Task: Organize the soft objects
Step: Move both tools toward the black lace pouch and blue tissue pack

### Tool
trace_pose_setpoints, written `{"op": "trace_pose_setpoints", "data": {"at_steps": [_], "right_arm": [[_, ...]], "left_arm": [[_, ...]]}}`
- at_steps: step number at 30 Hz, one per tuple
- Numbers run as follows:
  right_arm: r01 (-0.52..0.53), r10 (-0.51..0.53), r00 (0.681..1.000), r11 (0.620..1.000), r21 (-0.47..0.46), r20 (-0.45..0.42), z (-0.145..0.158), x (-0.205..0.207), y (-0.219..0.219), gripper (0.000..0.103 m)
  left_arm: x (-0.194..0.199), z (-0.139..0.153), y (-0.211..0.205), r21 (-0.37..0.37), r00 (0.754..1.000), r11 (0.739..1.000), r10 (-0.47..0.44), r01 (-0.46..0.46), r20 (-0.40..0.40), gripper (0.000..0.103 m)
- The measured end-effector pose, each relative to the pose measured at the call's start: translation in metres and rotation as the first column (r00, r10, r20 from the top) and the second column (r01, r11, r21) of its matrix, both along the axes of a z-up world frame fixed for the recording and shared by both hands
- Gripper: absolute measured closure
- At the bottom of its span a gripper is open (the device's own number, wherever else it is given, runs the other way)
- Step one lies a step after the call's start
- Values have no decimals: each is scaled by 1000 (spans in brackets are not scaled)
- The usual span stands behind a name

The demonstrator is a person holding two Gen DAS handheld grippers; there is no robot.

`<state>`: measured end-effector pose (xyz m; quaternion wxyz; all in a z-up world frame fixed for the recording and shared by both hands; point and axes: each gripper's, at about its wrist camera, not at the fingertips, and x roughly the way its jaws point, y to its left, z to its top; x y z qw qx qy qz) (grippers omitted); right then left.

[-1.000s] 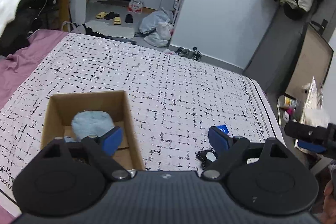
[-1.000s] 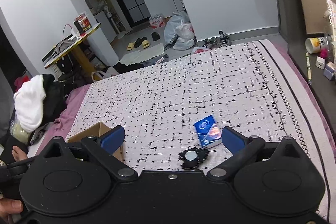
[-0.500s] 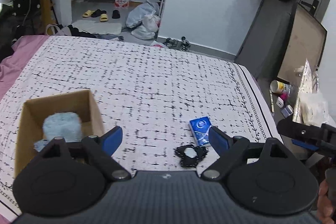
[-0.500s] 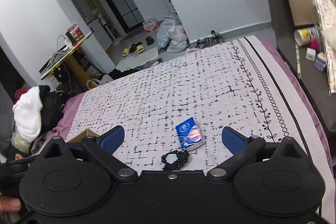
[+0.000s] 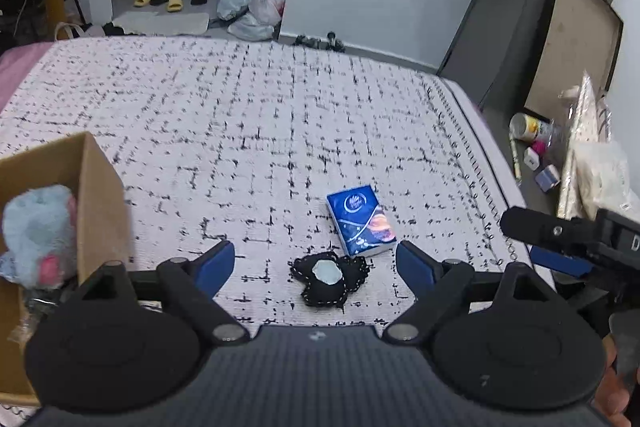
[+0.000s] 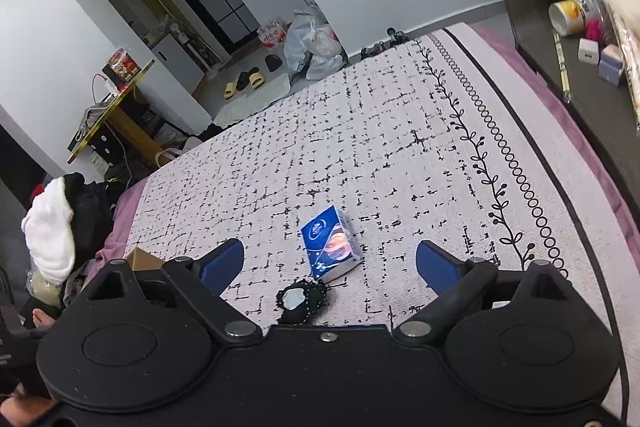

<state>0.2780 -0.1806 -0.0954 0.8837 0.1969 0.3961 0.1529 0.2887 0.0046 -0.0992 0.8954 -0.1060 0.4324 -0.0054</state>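
Blue tissue pack (image 5: 361, 225) flat on bedspread, black pouch (image 5: 329, 278) touching it — fluffy blue plush (image 5: 38, 231) in box

Left gripper (image 5: 315, 263) fingers spread wide, empty; right gripper (image 6: 330, 261) likewise.

Blue tissue pack (image 5: 361, 225), black-gridded white bedspread (image 5: 280, 115)

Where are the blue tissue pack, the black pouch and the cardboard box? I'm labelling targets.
blue tissue pack (image 5: 361, 224), left wrist view, top face.
black pouch (image 5: 329, 279), left wrist view, middle.
cardboard box (image 5: 100, 203), left wrist view, right wall.
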Motion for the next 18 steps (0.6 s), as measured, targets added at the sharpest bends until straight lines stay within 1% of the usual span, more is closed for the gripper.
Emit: {"op": "trace_pose_setpoints", "data": {"at_steps": [4,5,7,9,12,15,18], "right_arm": [[-6,7,1000,1000,19,-15,-13,10,-1,11],[-8,8,1000,1000,24,-19,-17,12,-1,11],[-13,14,1000,999,33,-28,-24,16,0,12],[-18,20,999,999,36,-39,-31,20,1,13],[-21,23,998,999,36,-50,-41,27,2,13],[-21,23,998,999,38,-56,-49,32,3,13],[-25,28,998,998,49,-54,-56,36,3,13]], "left_arm": [[10,-20,-5,-17,999,1000,7,-8,-42,18],[12,-26,-6,-25,998,1000,10,-11,-54,20],[16,-37,-7,-35,997,999,14,-16,-79,24],[20,-47,-9,-40,995,999,16,-20,-99,31],[25,-61,-11,-51,993,998,24,-30,-115,39],[29,-70,-12,-55,993,998,29,-35,-111,42],[34,-79,-12,-64,991,997,36,-45,-130,45]]}}
